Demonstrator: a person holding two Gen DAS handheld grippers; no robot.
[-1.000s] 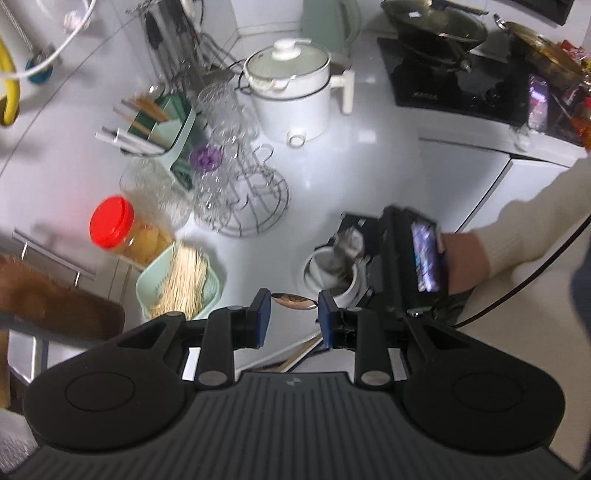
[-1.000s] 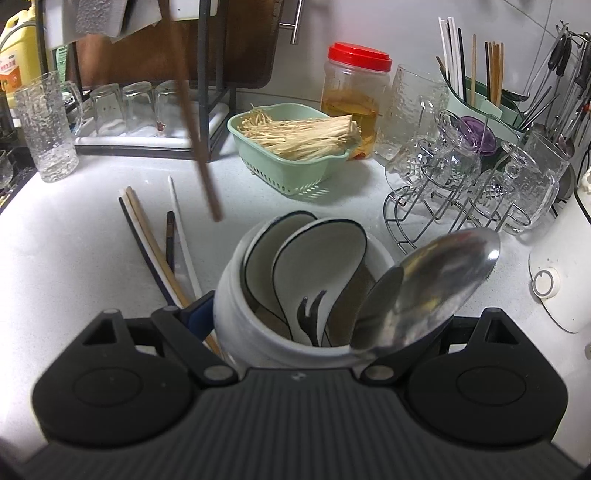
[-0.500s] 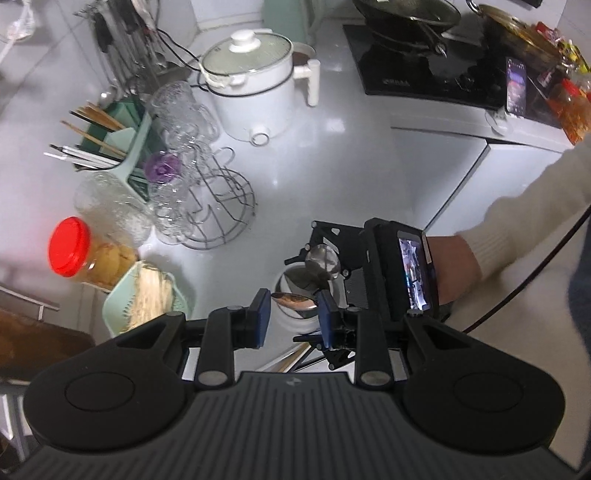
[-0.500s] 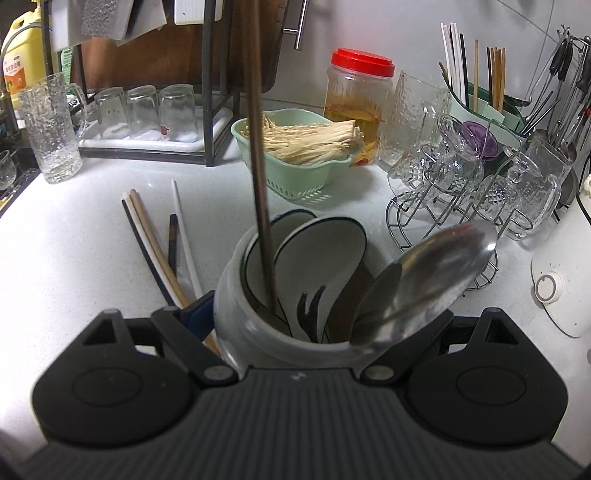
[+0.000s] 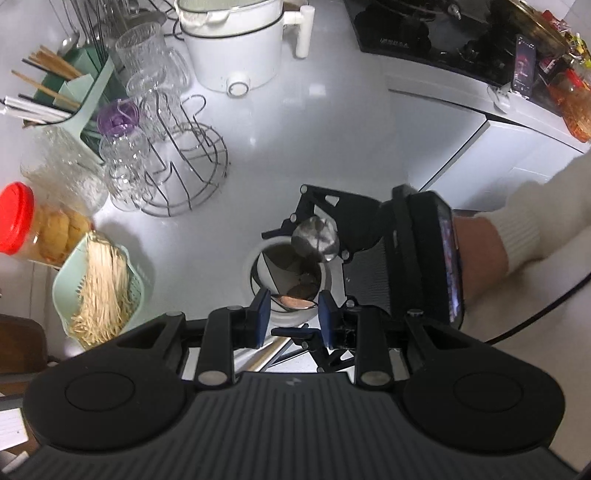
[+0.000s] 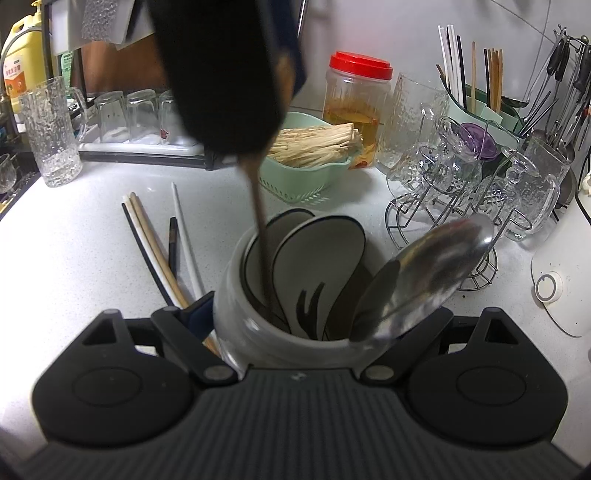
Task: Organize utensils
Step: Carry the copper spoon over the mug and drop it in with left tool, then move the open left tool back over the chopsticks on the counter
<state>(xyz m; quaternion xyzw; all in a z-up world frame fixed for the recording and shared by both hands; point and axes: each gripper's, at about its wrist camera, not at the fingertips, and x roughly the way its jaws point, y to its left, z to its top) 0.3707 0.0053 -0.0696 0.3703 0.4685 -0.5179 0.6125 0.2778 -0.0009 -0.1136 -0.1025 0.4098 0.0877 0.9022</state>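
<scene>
The left gripper (image 5: 291, 314) has its fingers clamped on a copper spoon (image 5: 293, 302), lower now, handle inside the white jar (image 6: 236, 295). The right gripper (image 6: 295, 314) hugs that jar between its fingers. Let go crooked and the spoon could tip out onto the counter (image 6: 74, 229).

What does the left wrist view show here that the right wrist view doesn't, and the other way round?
Only the left wrist view: the white cooking pot, the stovetop, a propped phone and the person's sleeve.

Only the right wrist view: loose chopsticks on the counter, a yellow bottle and upturned glasses on a tray.

Both: the white holder with its steel spoon, the red-lidded jar, the green basket and the glass rack.
</scene>
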